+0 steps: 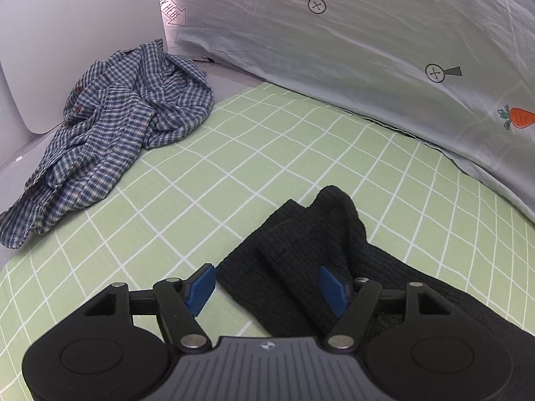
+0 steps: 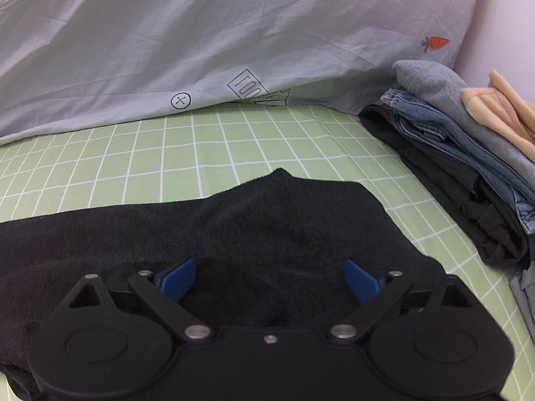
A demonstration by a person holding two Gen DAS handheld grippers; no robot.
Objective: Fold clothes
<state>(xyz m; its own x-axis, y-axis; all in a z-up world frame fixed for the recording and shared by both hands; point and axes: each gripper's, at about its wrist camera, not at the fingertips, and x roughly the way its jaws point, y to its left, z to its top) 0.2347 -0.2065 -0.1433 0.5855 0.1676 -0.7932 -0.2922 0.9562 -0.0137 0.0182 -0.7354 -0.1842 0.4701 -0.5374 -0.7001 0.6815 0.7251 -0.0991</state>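
A black knit garment [image 1: 311,244] lies on the green checked sheet [image 1: 234,153]. Its ribbed sleeve end is folded over near the middle of the left wrist view. My left gripper [image 1: 267,289] is open, its blue pads either side of the sleeve's near part, just above the cloth. In the right wrist view the same black garment [image 2: 254,224] spreads across the sheet [image 2: 167,153]. My right gripper [image 2: 271,279] is open wide, low over the garment's body, holding nothing.
A crumpled blue plaid shirt [image 1: 110,133] lies at the far left by a white board [image 1: 67,33]. A grey printed pillow [image 1: 367,33] runs along the back [image 2: 234,33]. A stack of folded clothes [image 2: 468,153] sits at the right.
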